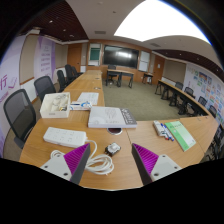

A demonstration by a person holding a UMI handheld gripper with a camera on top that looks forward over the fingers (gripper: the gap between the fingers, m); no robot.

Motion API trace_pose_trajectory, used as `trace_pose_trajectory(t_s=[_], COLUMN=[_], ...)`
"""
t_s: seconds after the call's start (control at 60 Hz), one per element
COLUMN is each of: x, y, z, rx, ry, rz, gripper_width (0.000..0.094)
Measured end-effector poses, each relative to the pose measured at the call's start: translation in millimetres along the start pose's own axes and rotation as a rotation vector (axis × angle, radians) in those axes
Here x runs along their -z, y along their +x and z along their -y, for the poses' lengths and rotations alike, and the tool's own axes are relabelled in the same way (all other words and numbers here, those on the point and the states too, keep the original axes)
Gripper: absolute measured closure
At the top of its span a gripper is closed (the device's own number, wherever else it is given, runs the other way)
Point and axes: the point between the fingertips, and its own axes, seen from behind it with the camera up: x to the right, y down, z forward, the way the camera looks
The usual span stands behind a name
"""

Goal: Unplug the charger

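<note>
A small charger [113,148] with a dark face lies on the wooden table [140,132], just ahead of my fingers. Its white cable [98,162] is coiled to its left, close to the left pad. A white power strip [65,137] rests further left on the table. My gripper [111,162] is open, its magenta pads [75,158] wide apart with nothing held between them. The charger and cable sit in the gap between the fingertips, apart from both pads.
A closed laptop [109,117] lies beyond the charger. Green booklets [180,134] sit to the right, papers [86,99] and a white box [55,105] to the left. Black chairs [20,112] line the long table's left side; more desks stand across the room.
</note>
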Motion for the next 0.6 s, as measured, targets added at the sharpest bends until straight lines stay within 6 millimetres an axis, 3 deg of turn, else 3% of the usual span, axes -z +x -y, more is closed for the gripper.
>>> trace_pose_trajectory(t_s=[0.133, 0.283, 0.383, 0.6], x=[78, 144, 171, 192], y=[-3, -5, -3, -6], z=[-5, -21, -27, -32], rx=[-0.002, -0.010, -0.023, -0.014], ry=[0.035, 0.037, 0.046, 0.055], rz=[-0.029, -0.049, -0.060, -0.058], gripper_width=[0.0081, 0.0082, 0.0080, 0.0080])
